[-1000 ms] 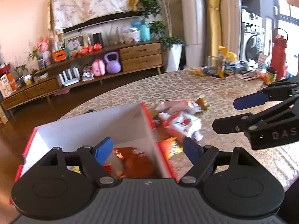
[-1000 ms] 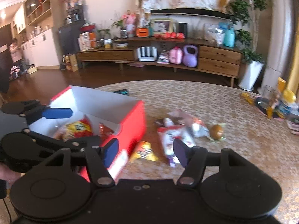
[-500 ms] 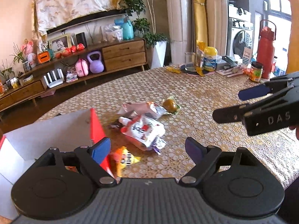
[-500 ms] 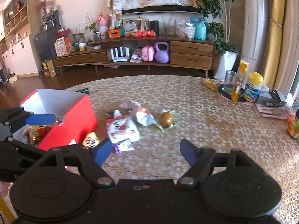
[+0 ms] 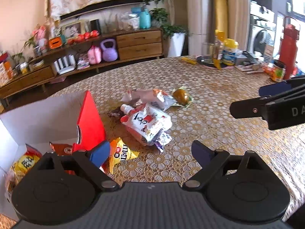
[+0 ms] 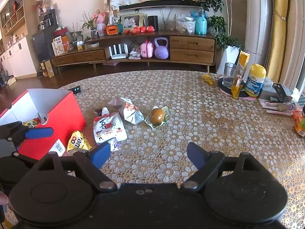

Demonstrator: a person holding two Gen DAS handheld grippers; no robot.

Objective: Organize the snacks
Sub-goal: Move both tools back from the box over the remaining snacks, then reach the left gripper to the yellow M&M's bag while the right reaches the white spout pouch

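Note:
A red box (image 5: 89, 122) with white inside stands at the table's left; it also shows in the right wrist view (image 6: 63, 112) and holds a yellow snack bag (image 5: 24, 162). Loose snacks lie beside it: a small yellow bag (image 5: 122, 153) (image 6: 78, 142), a white and red pouch (image 5: 146, 122) (image 6: 108, 127), a crumpled silver wrapper (image 5: 152, 97) (image 6: 131, 110) and a brown round snack in clear wrap (image 5: 181, 96) (image 6: 157, 115). My left gripper (image 5: 150, 152) is open and empty above the box's near corner. My right gripper (image 6: 148, 155) is open and empty, nearer than the snacks.
The round table has a gold patterned cloth (image 6: 190, 114). At its far right stand a glass (image 6: 229, 75), a yellow-lidded bottle (image 6: 255, 80), a red flask (image 5: 289, 45) and a jar (image 5: 278, 70). A wooden sideboard (image 6: 133, 51) stands beyond the table.
Both grippers have swung right, away from over the box, so the loose snacks now sit in the middle of both views. Both stay open and empty.

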